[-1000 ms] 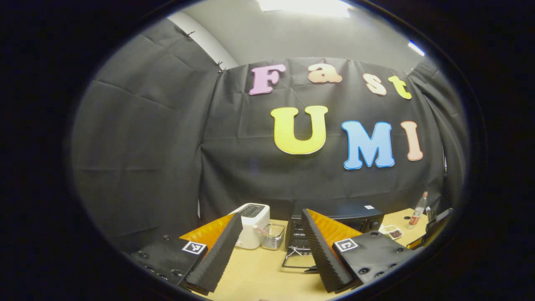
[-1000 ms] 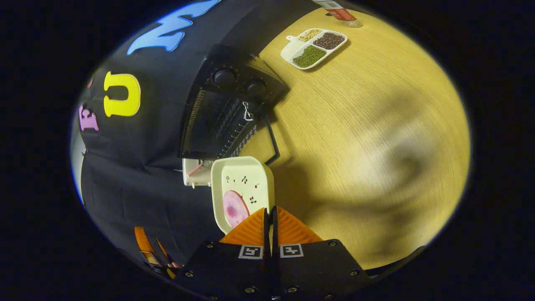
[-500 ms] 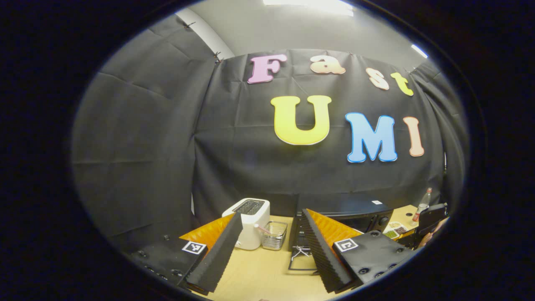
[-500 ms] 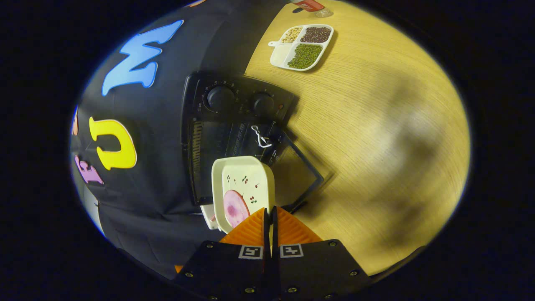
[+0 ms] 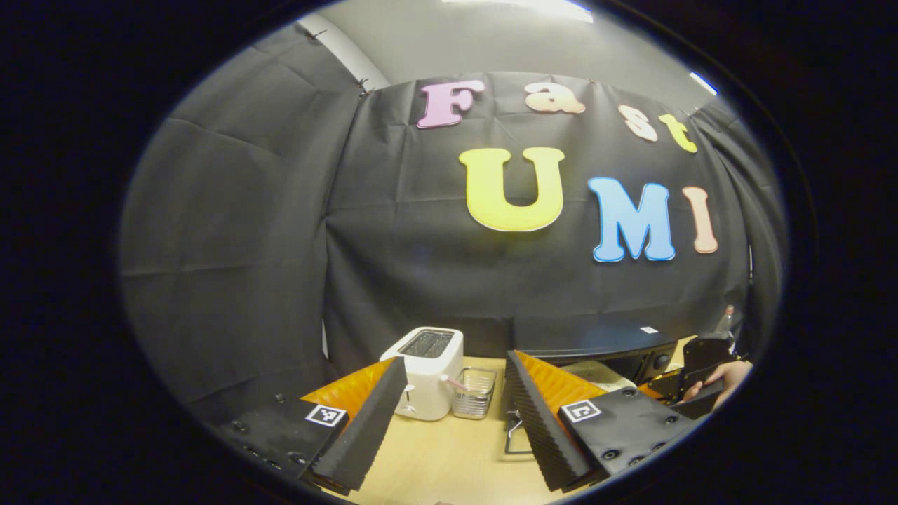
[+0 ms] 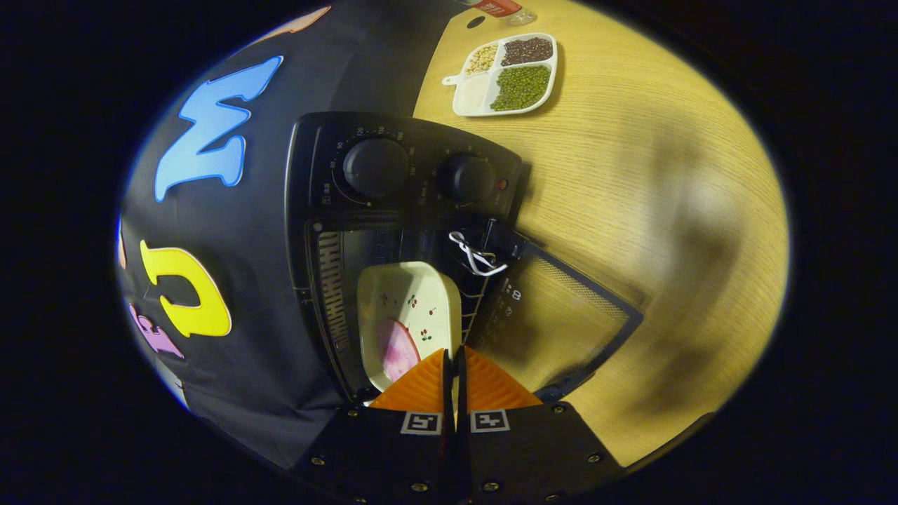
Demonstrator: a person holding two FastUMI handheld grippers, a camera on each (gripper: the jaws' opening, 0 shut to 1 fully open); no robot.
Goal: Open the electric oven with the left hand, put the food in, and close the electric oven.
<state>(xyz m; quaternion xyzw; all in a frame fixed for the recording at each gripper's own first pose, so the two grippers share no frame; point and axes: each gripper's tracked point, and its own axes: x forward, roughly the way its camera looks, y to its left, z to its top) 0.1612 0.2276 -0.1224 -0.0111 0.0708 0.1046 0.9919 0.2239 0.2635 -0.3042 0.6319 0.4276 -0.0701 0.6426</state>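
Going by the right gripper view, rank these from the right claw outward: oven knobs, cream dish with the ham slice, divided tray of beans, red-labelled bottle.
1. Cream dish: pinched at its rim in the right claw, at the oven mouth.
2. Oven knobs: on the control panel, beyond the dish.
3. Divided tray of beans: on the table past the oven.
4. Red-labelled bottle: just beyond the tray, at the view's top edge.

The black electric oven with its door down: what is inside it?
The cream square dish carrying a pink slice of food is entering the black electric oven, over a wire rack. The dish hides the space beneath it.
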